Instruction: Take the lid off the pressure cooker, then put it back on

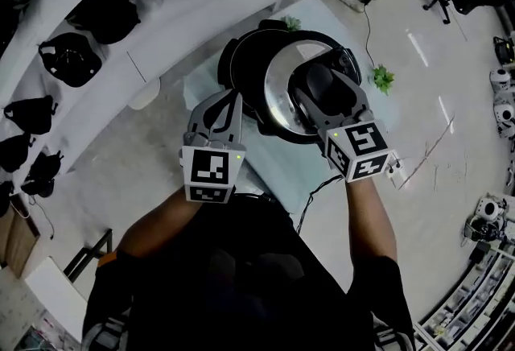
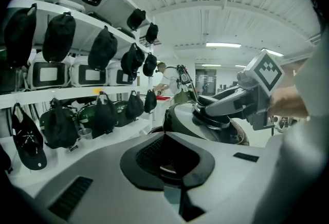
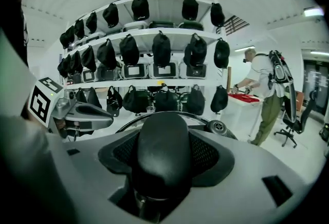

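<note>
- White shelves (image 1: 121, 59) hung with dark caps ran along the left of the room, close beside a small pale bench (image 1: 331, 19), while open floor lay to its right.
- The pressure cooker (image 1: 241, 59) filled most of the bench's middle, leaving only thin margins at the edges.
- The right hand-held gripper (image 1: 319, 88) was clamped on the black knob (image 3: 162, 146) of the lid (image 1: 278, 92). This held the lid tilted over the pot's near right side, apparently lifted clear of the rim.
- Gripping the knob probably kept the lid balanced and made it easy to turn back into place.
- The left hand-held gripper (image 1: 229, 104) sat at the cooker's left side, jaws pressed together with nothing clearly between them. It looked placed to steady the pot.
- A small green plant (image 1: 382, 80) stood at the bench's right edge, near the lid.
- The freest room for swinging the lid seemed to be up and toward the near edge.
</note>
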`<action>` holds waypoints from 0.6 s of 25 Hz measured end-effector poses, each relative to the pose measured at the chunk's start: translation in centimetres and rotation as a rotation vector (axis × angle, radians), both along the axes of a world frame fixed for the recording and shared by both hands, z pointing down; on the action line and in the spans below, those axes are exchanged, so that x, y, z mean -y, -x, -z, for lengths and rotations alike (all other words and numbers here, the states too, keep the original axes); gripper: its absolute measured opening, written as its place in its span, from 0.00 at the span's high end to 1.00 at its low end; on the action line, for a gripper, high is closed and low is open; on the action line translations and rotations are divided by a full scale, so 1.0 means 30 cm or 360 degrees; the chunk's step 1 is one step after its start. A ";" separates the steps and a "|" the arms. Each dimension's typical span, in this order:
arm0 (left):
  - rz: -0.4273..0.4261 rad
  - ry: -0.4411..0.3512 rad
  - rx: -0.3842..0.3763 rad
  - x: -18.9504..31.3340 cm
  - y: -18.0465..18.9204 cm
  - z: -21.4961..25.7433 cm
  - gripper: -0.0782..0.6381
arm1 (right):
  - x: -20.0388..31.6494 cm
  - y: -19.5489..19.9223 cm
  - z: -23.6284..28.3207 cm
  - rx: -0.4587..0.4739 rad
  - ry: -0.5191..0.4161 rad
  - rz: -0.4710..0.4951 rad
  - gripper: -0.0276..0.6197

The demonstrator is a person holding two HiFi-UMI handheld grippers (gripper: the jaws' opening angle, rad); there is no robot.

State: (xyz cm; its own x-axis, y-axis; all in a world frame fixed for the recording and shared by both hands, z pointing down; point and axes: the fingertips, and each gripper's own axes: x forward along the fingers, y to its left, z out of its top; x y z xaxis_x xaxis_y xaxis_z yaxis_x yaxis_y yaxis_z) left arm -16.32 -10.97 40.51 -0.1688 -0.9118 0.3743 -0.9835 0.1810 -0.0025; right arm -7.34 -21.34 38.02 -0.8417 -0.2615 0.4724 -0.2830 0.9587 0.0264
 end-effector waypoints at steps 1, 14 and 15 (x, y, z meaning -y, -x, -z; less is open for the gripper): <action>0.0025 0.0005 0.0000 -0.011 0.020 -0.006 0.88 | -0.004 0.027 -0.010 -0.0011 0.0006 0.0047 0.50; 0.0215 0.0072 -0.0010 -0.084 0.204 -0.082 0.88 | -0.007 0.249 -0.134 -0.0141 0.0052 0.0374 0.50; 0.0219 0.0075 -0.0012 -0.084 0.209 -0.086 0.88 | -0.007 0.257 -0.141 -0.0149 0.0055 0.0391 0.50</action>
